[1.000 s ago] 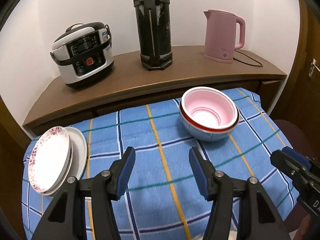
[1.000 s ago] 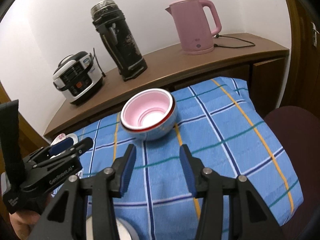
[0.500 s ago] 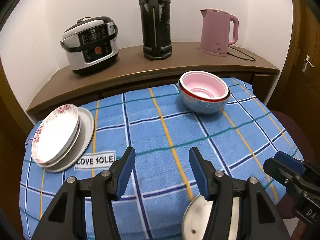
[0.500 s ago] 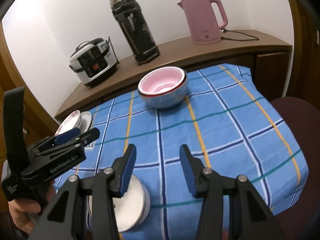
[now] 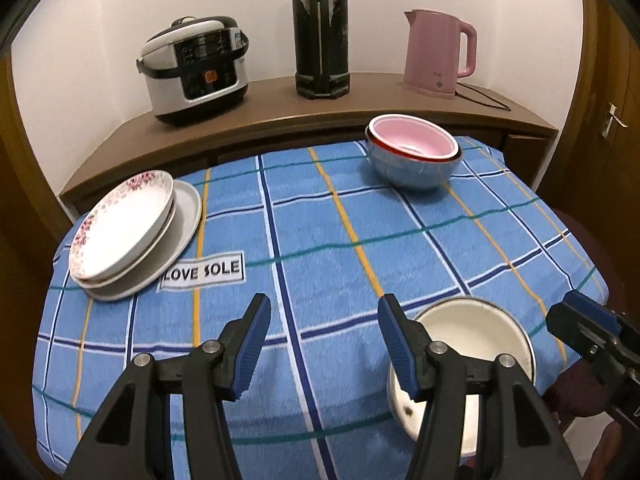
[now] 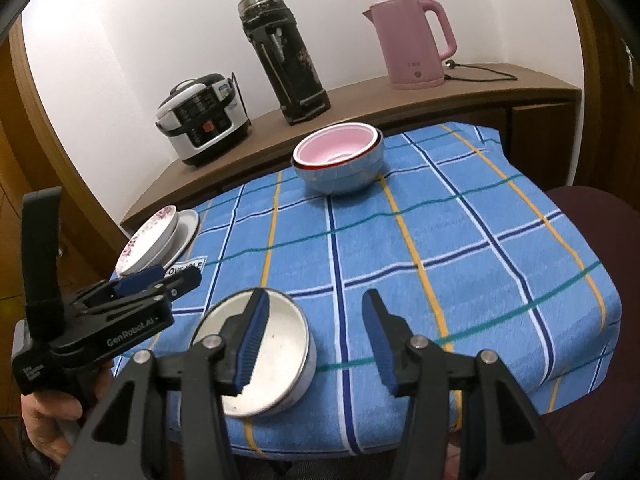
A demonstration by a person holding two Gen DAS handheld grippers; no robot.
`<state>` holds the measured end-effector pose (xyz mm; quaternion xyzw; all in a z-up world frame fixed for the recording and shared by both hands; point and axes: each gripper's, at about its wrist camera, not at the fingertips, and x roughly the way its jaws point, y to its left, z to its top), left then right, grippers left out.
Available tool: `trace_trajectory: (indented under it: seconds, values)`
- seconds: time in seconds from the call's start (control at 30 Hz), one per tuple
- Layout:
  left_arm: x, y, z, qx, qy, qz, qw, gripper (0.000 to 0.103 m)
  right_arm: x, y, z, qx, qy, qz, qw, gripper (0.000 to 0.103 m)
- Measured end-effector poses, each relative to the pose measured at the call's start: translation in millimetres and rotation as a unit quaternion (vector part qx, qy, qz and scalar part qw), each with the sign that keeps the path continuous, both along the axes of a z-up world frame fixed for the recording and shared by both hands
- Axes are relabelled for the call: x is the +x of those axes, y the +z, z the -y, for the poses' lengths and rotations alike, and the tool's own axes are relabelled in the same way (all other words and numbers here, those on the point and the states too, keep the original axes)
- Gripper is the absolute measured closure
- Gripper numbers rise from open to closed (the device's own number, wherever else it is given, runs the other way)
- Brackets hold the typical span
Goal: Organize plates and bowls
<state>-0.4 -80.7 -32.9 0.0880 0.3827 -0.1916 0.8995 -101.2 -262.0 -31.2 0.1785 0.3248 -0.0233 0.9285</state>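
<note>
A stack of plates (image 5: 132, 232) with a flower-rimmed one on top lies at the table's left; it also shows in the right wrist view (image 6: 158, 242). Nested bowls (image 5: 412, 156), pink inside a red-rimmed blue one, stand at the far side, also in the right wrist view (image 6: 338, 162). A white enamel bowl (image 5: 476, 340) sits at the near edge, also in the right wrist view (image 6: 276, 348). My left gripper (image 5: 322, 344) is open and empty above the cloth, left of the white bowl. My right gripper (image 6: 316, 340) is open and empty, its left finger over the white bowl.
The table wears a blue checked cloth (image 5: 320, 240) labelled LOVE SOLE. Behind it a wooden shelf (image 5: 280, 120) carries a rice cooker (image 5: 192, 68), a black thermos (image 5: 320, 28) and a pink kettle (image 5: 436, 52). A dark chair (image 6: 592, 216) stands at the right.
Both grippers have drawn back toward the near edge and risen. The white enamel bowl has come into full view below them. Both stay open.
</note>
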Motion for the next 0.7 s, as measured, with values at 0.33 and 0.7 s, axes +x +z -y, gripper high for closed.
trace_trajectory:
  seconds: [0.33,0.7]
  values:
    - [-16.0,-11.6,7.9,0.008,-0.024,-0.007,0.9997,0.044,-7.4,-14.7,-19.6,-0.018,0.022,-0.017,0.999,0.053]
    - [-19.3,-16.9,19.9,0.039,-0.013,0.015,0.999,0.044,-4.9,-22.6,-29.1,-0.035,0.027,-0.028,0.999,0.065]
